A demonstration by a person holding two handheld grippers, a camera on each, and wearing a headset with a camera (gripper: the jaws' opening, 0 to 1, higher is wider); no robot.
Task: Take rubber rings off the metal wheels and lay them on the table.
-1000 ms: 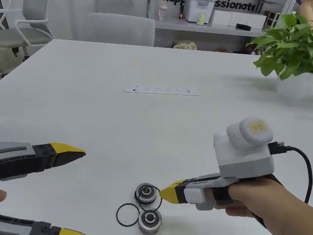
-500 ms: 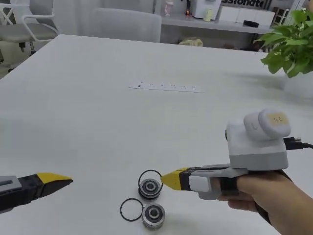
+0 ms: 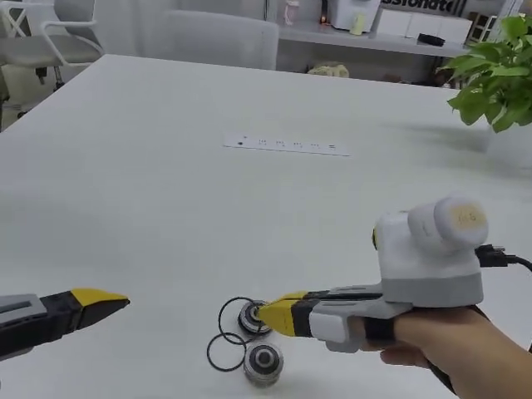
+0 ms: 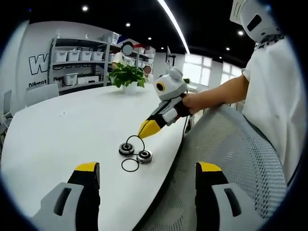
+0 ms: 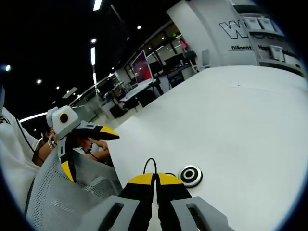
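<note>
Two metal wheels lie near the table's front edge: one (image 3: pixel 248 318) just left of my right gripper's tips, the other (image 3: pixel 263 362) nearer me. My right gripper (image 3: pixel 268 315) is shut on a black rubber ring (image 3: pixel 223 312), whose loop stands out beside the first wheel. In the right gripper view the ring (image 5: pixel 148 164) rises from the shut tips (image 5: pixel 155 179), apart from the wheel (image 5: pixel 191 175). A loose ring (image 3: pixel 209 352) lies flat by the near wheel. My left gripper (image 4: pixel 148 166) is open and off to the left, with nothing in it.
A white power strip (image 3: pixel 285 146) lies mid-table. A potted plant (image 3: pixel 495 71) stands at the far right and chairs (image 3: pixel 218 40) at the far edge. A mesh chair back (image 4: pixel 231 159) sits by the table's near edge.
My right gripper has shifted left and down over the first wheel, taking the ring with it, so the loop now stands left of the tips. The left gripper has hardly moved.
</note>
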